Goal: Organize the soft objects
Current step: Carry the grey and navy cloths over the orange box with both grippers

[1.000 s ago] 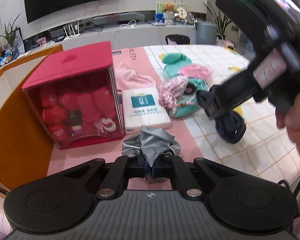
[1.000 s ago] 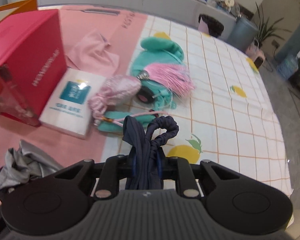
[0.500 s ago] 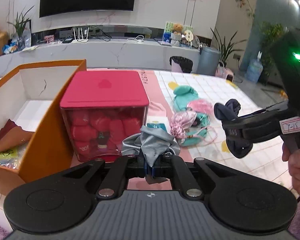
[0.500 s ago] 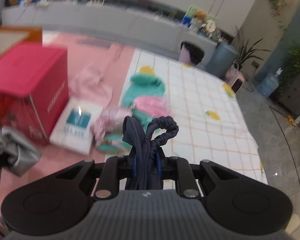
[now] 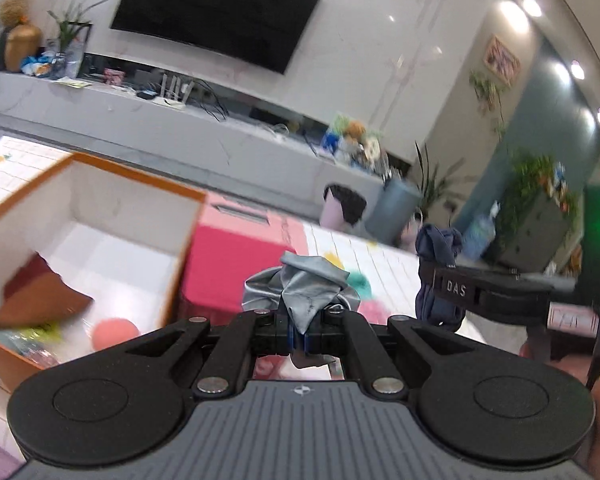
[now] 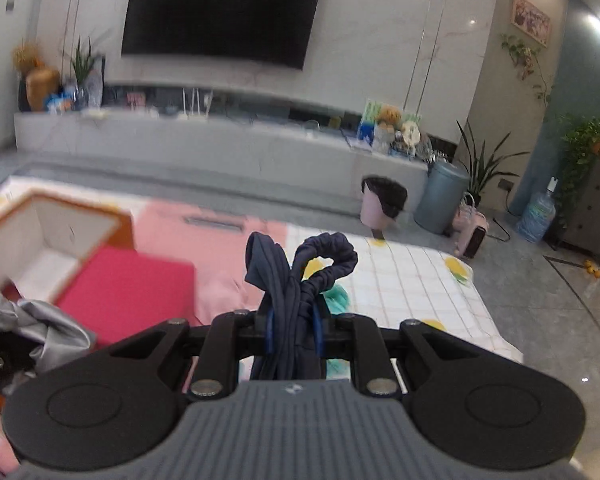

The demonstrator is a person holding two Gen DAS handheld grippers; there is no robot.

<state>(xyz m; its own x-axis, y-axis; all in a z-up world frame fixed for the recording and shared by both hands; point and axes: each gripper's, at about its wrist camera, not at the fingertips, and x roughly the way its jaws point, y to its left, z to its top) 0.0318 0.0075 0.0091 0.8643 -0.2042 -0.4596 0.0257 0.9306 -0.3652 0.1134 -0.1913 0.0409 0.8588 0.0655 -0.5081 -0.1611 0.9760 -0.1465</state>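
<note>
Above the desk (image 6: 412, 280), the left tongs (image 5: 299, 330) pinch a grey cloth (image 5: 300, 288) beside the orange box (image 5: 100, 216); the right tongs (image 6: 294, 330) pinch a navy cloth (image 6: 296, 276).

Readable in raised letters on a finger of the right gripper (image 5: 440, 292): "DAS". Beyond that, only a blurred white label farther back on the same gripper, not legible.
</note>
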